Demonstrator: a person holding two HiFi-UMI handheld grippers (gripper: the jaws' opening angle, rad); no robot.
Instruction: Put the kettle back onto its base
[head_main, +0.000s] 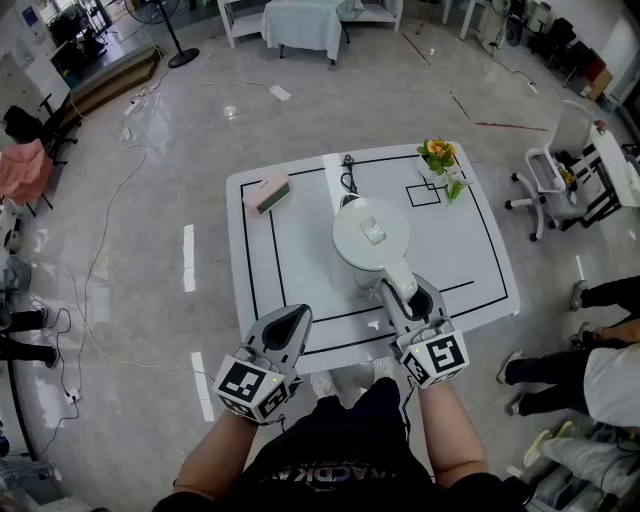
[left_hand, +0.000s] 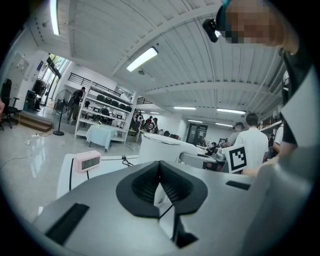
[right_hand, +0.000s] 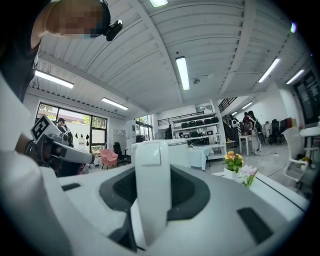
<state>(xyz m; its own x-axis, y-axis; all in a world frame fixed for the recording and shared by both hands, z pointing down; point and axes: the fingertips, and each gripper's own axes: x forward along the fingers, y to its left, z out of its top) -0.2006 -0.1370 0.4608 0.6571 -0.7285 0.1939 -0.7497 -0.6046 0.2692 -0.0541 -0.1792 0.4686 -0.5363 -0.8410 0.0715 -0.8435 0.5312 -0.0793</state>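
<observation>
At frame centre, white kettle (head_main: 370, 235) stands on tabletop (head_main: 470, 250), handle (head_main: 398, 283) pointing lower right. Right claw (head_main: 410, 298) clamped on handle. Left claw (head_main: 293, 318) at lower left by tabletop's near edge, jaws pressed together, holding nothing.

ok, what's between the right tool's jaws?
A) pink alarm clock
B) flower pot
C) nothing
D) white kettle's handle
D: in the right gripper view the handle of the white plastic kettle stands between the jaws of the right tool, and the head view shows that tool at the handle.
</observation>
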